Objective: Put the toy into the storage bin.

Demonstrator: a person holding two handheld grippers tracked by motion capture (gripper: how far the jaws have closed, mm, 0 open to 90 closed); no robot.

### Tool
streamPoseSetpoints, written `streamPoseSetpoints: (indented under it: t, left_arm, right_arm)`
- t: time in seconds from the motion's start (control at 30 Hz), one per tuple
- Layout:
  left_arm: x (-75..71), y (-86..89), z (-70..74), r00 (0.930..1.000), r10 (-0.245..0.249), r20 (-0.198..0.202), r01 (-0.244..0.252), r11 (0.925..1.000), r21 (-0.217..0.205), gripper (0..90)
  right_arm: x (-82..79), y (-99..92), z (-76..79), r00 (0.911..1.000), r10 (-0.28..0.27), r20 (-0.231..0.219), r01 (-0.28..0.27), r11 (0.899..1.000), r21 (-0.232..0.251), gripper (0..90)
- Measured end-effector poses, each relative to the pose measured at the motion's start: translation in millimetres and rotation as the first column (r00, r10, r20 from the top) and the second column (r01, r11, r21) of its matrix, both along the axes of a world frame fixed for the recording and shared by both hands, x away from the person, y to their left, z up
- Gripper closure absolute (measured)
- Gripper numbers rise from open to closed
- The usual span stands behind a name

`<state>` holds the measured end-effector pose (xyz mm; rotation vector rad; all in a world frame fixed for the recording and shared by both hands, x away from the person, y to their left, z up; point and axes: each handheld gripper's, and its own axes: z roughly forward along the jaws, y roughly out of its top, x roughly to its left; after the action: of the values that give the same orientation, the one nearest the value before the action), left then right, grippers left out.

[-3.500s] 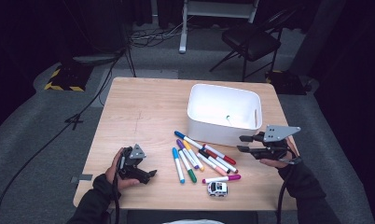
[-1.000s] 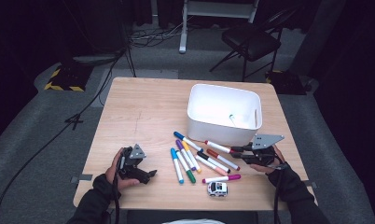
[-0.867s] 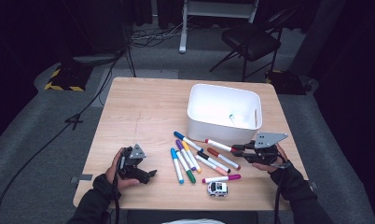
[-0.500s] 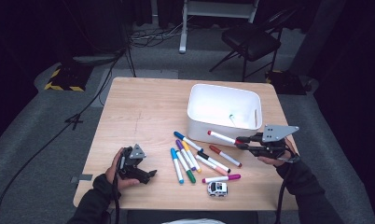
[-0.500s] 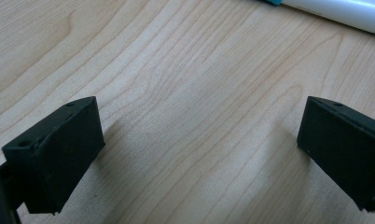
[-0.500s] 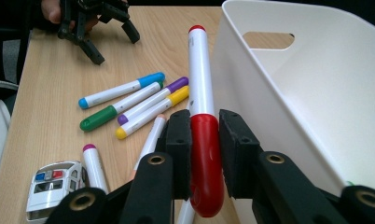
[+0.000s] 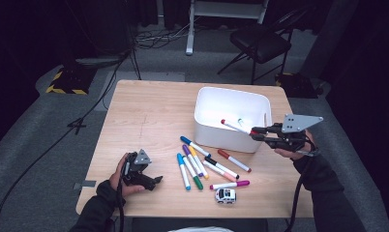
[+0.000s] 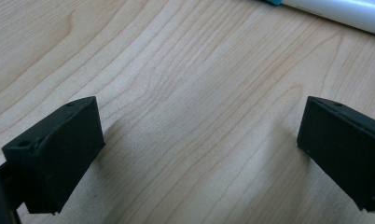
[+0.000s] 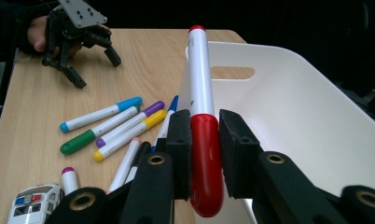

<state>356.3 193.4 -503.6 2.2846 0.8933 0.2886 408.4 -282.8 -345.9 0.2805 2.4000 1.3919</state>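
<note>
My right gripper (image 7: pixel 254 132) (image 9: pixel 205 126) is shut on a white marker with a red cap (image 7: pixel 233 126) (image 9: pixel 198 70), its pads clamped on the cap. It holds the marker nearly level, above the front right wall of the white bin (image 7: pixel 231 108) (image 9: pixel 288 121), with the tip pointing in over the bin. A marker with a teal cap (image 7: pixel 240 122) lies inside the bin. My left gripper (image 7: pixel 151 181) (image 8: pixel 199 135) rests on the wood table (image 7: pixel 149 116) at the front left, open, with bare wood between its fingers. In the right gripper view, the left gripper (image 9: pixel 94 65) stands at the far end.
Several coloured markers (image 7: pixel 202 162) (image 9: pixel 111 123) lie spread on the table in front of the bin. A small toy police car (image 7: pixel 226 195) (image 9: pixel 34 201) sits near the front edge. A white marker (image 8: pixel 335 9) lies just beyond my left gripper. A chair (image 7: pixel 260 41) stands behind the table.
My right gripper has risen from the table with the red-capped marker and moved up over the bin's front right wall. My left gripper has stayed put.
</note>
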Motion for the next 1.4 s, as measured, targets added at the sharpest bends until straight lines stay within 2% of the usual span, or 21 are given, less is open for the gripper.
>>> streamPoseSetpoints:
  t: [0.17,0.23,0.63,0.7,0.87,1.2,1.3,1.4]
  left_arm:
    - [0.0,0.0,0.0,1.0,0.0,0.0,0.0,1.0,0.0,0.6]
    - [0.0,0.0,0.0,1.0,0.0,0.0,0.0,1.0,0.0,0.6]
    - [0.0,0.0,0.0,1.0,0.0,0.0,0.0,1.0,0.0,0.6]
    - [0.0,0.0,0.0,1.0,0.0,0.0,0.0,1.0,0.0,0.6]
    - [0.0,0.0,0.0,1.0,0.0,0.0,0.0,1.0,0.0,0.6]
    - [0.0,0.0,0.0,1.0,0.0,0.0,0.0,1.0,0.0,0.6]
    - [0.0,0.0,0.0,1.0,0.0,0.0,0.0,1.0,0.0,0.6]
    - [0.0,0.0,0.0,1.0,0.0,0.0,0.0,1.0,0.0,0.6]
  right_arm:
    - [12.1,-0.3,8.4,0.9998,-0.019,0.0,0.019,1.0,0.003,75.1]
    - [18.9,0.9,9.8,0.9995,-0.031,-0.003,0.031,0.999,-0.015,75.1]
    - [57.1,3.8,-0.8,0.9927,-0.106,-0.057,0.102,0.992,-0.074,75.1]
    - [60.2,4.8,-2.1,0.9914,-0.113,-0.066,0.107,0.991,-0.083,75.1]
    - [66.9,7.0,-5.4,0.9886,-0.124,-0.085,0.11,0.982,-0.155,75.1]
    - [72.8,5.7,-8.2,0.9825,-0.143,-0.119,0.106,0.957,-0.271,75.0]
    - [72.9,4.5,-8.8,0.9809,-0.144,-0.131,0.105,0.956,-0.272,75.1]
    - [73.5,4.6,-10.5,0.9807,-0.146,-0.13,0.103,0.952,-0.289,75.0]
